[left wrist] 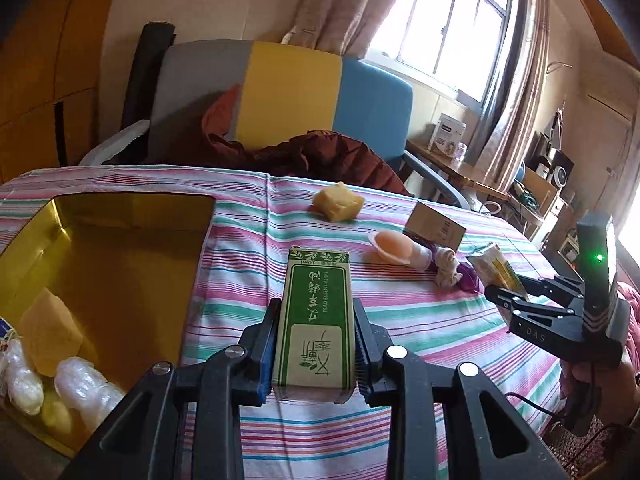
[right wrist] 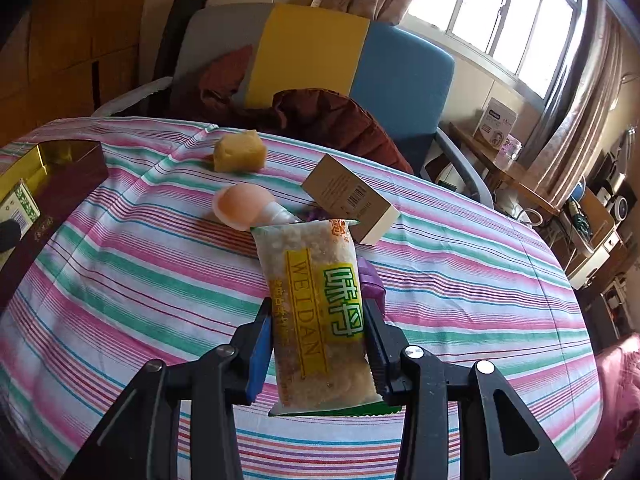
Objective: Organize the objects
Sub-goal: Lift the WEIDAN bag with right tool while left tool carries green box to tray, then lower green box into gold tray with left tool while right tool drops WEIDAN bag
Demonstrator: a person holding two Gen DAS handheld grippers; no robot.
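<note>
Left gripper (left wrist: 316, 344): its two pads were pressed on the long sides of a green-and-cream carton (left wrist: 316, 320), which stood up between them, clear of the cloth, its print upside down to the camera.
Right gripper (right wrist: 320, 344): its jaws were closed on the lower half of a clear snack packet (right wrist: 316, 312) with a yellow "WEIDAN" band, the packet's top end pointing away over the table.
Right gripper from the left camera: it showed at the right edge, a green light lit on its body, the packet's end sticking out of its jaws, a hand (left wrist: 600, 384) on its grip below.
Gold-lined box (left wrist: 120, 264): it lay open on the left of the table, just beside the left gripper; inside it, at the near end, were a tan block (left wrist: 48, 332) and several clear-wrapped pieces (left wrist: 84, 392).
Striped tablecloth (right wrist: 120, 280): pink, green and white bands covered the table.
Loose things on the cloth: a yellow spongy cube (right wrist: 239, 151) lay near the far edge; a peach-coloured round thing (right wrist: 240, 204) lay nearer; a brown cardboard box (right wrist: 352, 204) with a barcode lay tilted just right of it; a knotted white rope piece (left wrist: 447, 266) lay by something purple.
Behind the table: a chair (right wrist: 320, 52) in grey, yellow and blue carried a dark red garment (right wrist: 332, 120), under a bright window (right wrist: 508, 16) with curtains.
</note>
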